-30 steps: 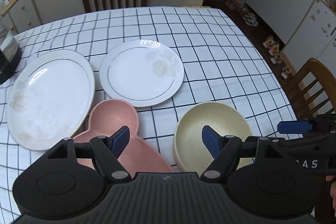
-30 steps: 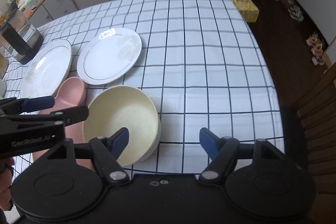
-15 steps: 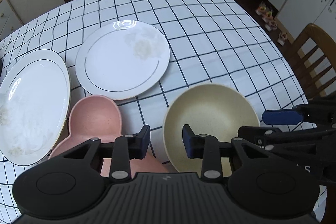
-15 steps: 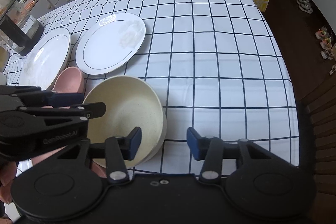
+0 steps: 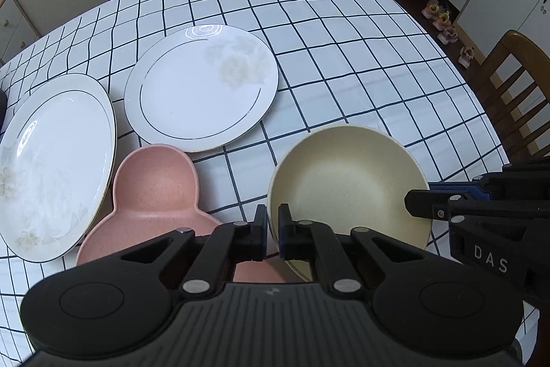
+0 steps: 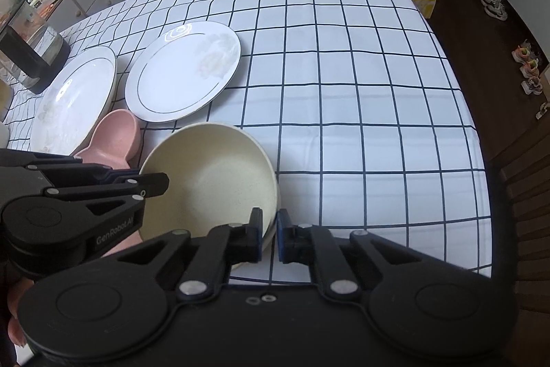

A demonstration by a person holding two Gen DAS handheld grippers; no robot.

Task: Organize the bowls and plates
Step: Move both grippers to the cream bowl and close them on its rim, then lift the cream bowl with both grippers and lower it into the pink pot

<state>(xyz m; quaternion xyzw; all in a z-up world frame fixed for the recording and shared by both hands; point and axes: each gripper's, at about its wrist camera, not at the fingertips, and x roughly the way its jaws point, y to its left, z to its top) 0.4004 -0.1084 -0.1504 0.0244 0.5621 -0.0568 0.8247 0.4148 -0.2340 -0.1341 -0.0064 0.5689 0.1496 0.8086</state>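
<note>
Hand-held grippers [image 5: 272,236] [image 6: 270,238], two plates [image 5: 202,88] [image 5: 51,167], two bowls [image 5: 347,184] [image 5: 154,188]

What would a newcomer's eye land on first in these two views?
Both tongs, left and right, pinch opposite rims of the cream bowl near the table's front edge. Beside it lies a pink gourd-shaped dish, with two white gold-rimmed plates behind on the checked tablecloth.

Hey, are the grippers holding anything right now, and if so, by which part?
Both hold the cream bowl by its rim: the left gripper pinches the rim's left side, the right gripper its right side.
</note>
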